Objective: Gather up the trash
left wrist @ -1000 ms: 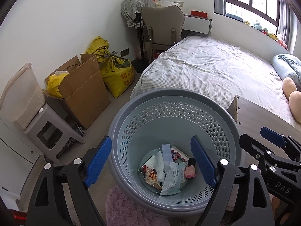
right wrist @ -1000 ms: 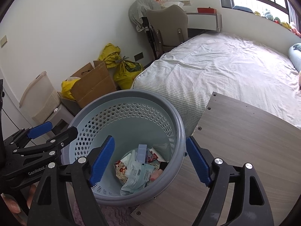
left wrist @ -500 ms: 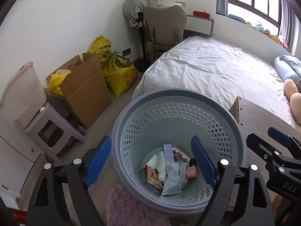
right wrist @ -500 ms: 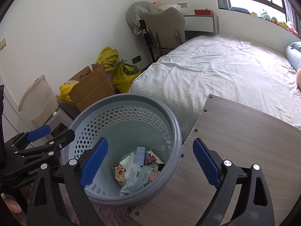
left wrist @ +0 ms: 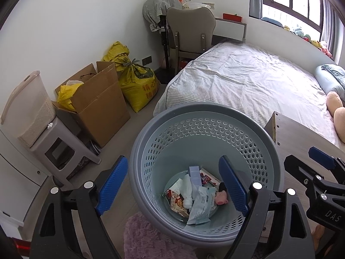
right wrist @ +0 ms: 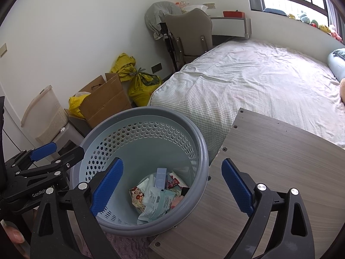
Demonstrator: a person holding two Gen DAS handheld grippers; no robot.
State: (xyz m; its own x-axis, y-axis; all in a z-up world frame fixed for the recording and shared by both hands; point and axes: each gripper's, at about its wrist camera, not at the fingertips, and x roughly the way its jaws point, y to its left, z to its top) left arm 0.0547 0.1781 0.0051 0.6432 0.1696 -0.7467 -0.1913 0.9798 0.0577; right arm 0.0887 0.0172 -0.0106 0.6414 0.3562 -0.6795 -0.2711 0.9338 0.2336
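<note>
Both my claws, right claw [right wrist: 171, 185] just spread wide and left claw [left wrist: 172, 185] gaping, hang empty over the basket [left wrist: 254, 129] beside the bench [right wrist: 280, 161], where light, crinkly wrappers [left wrist: 200, 207] lie, best pinched at an edge.

**Basket between counter and boxes**

The perforated basket [left wrist: 204, 142] stands on the floor just left of the counter [right wrist: 269, 172] — wrappers [left wrist: 194, 196] lie in its bottom. Behind it lies the bed [left wrist: 248, 82]; left, a cardboard box [left wrist: 101, 105] and sack [left wrist: 138, 82] against the wall, a chair [left wrist: 189, 34] beyond.
</note>
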